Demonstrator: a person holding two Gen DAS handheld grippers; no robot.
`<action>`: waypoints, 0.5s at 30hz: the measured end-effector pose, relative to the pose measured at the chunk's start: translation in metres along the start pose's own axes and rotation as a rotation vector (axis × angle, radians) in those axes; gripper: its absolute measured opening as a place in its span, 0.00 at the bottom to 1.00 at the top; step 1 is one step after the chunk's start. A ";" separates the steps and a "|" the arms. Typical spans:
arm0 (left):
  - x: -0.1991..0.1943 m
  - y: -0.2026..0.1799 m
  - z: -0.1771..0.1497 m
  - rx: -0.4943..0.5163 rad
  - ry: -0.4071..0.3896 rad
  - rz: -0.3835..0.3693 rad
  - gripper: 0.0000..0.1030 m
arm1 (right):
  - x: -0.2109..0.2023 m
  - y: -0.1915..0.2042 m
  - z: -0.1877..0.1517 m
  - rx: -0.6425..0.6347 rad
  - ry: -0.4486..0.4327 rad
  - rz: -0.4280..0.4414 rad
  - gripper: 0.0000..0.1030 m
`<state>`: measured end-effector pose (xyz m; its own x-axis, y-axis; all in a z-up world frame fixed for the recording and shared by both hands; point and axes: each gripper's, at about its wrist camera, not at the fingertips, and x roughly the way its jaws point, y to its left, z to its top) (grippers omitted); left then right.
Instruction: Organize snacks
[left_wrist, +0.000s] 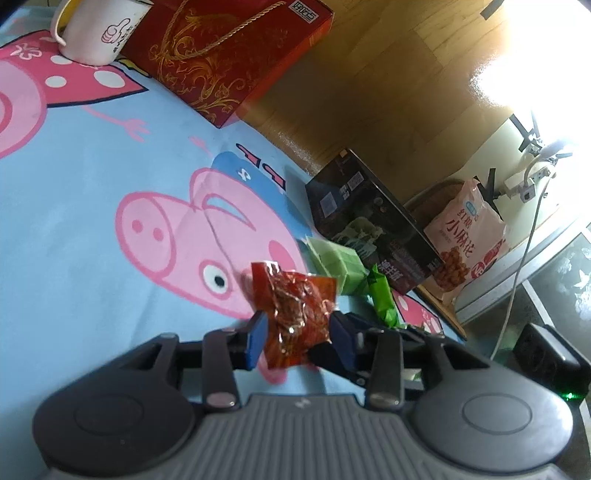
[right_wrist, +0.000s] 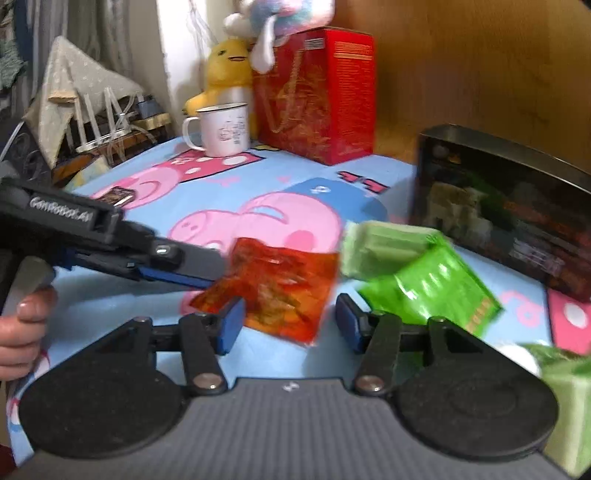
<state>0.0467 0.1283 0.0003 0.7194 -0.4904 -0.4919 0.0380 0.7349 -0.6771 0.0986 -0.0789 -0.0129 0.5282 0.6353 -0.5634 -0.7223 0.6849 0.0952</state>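
Observation:
My left gripper (left_wrist: 297, 332) is shut on a crinkly red snack packet (left_wrist: 295, 314) and holds it above the Peppa Pig cloth (left_wrist: 92, 206). In the right wrist view the left gripper (right_wrist: 218, 277) reaches in from the left, gripping the same red packet (right_wrist: 280, 291). My right gripper (right_wrist: 290, 325) is open and empty, just below and in front of that packet. A pale green packet (right_wrist: 380, 247) and a bright green packet (right_wrist: 432, 288) lie to the right beside a dark box (right_wrist: 506, 210). They also show in the left wrist view: pale green packet (left_wrist: 336, 264), bright green packet (left_wrist: 384, 295).
A red gift box (right_wrist: 317, 96) and a white mug (right_wrist: 221, 129) stand at the back, with plush toys (right_wrist: 229, 66) behind. Another pale green packet (right_wrist: 565, 391) lies at the right edge. A pink snack bag (left_wrist: 465, 240) sits off the table on a ledge.

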 end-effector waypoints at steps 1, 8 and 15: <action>0.000 0.001 0.002 -0.003 -0.001 -0.001 0.37 | 0.002 -0.001 0.002 0.005 0.000 0.006 0.54; 0.002 0.009 0.006 -0.026 -0.024 -0.003 0.25 | 0.004 -0.042 -0.003 0.352 0.017 0.224 0.16; 0.003 0.000 0.004 0.014 -0.053 0.057 0.17 | 0.005 -0.043 0.000 0.454 0.032 0.196 0.05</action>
<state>0.0516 0.1280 0.0009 0.7561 -0.4227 -0.4996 0.0058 0.7677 -0.6408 0.1318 -0.1054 -0.0199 0.3829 0.7614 -0.5232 -0.5353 0.6444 0.5461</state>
